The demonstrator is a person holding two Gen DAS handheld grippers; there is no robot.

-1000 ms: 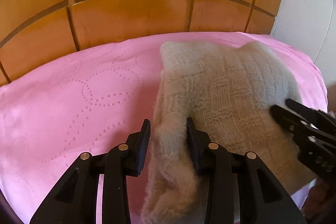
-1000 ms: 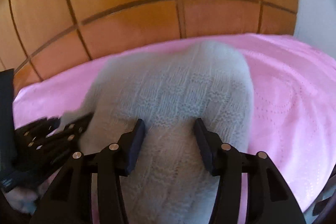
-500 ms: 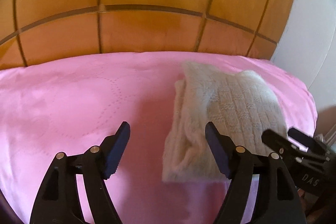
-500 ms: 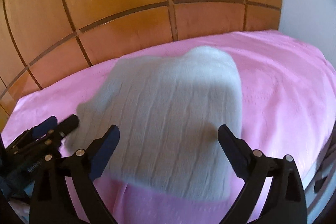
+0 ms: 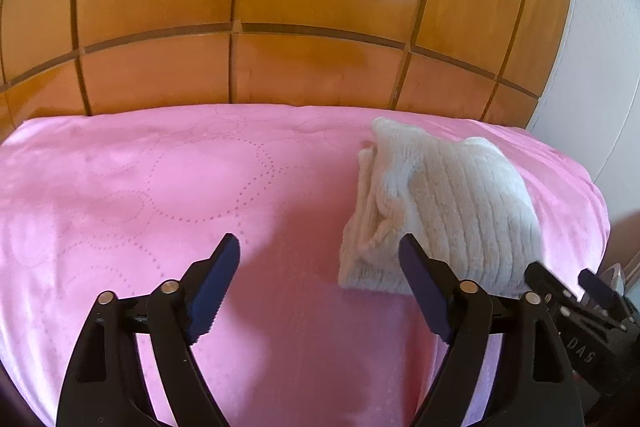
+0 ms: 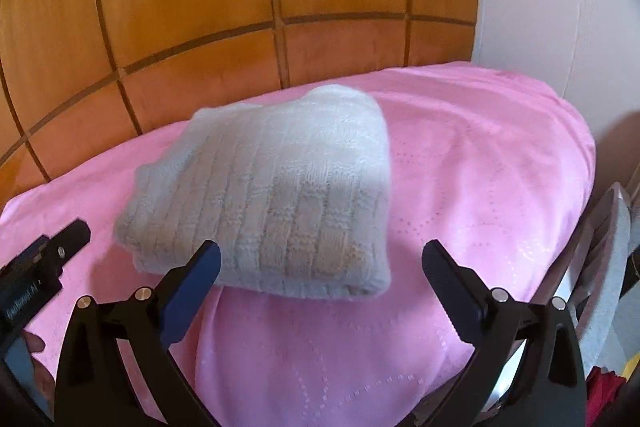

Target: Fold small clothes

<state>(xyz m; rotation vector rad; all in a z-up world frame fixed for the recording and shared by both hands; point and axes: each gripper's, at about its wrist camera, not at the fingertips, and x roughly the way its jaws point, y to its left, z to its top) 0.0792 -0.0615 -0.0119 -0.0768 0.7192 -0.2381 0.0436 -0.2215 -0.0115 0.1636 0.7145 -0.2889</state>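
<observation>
A cream knitted garment (image 5: 444, 207) lies folded into a thick bundle on the pink bedspread (image 5: 160, 195), toward its right side. It also shows in the right wrist view (image 6: 276, 195), just beyond my right gripper. My left gripper (image 5: 320, 259) is open and empty, held above the bedspread to the left of and nearer than the bundle. My right gripper (image 6: 320, 263) is open wide and empty, just short of the bundle's near edge. Its fingers also show at the lower right of the left wrist view (image 5: 560, 287).
A glossy wooden panelled headboard (image 5: 280, 27) rises behind the bed. A white wall (image 6: 560, 7) stands at the right. Beyond the bed's right edge are a grey object (image 6: 612, 267) and something red (image 6: 604, 383) low down. The bedspread's left part (image 5: 100, 187) is bare.
Both grippers let go of the knitted garment, opened wide and drew back from it. The garment now lies folded on the bedspread.
</observation>
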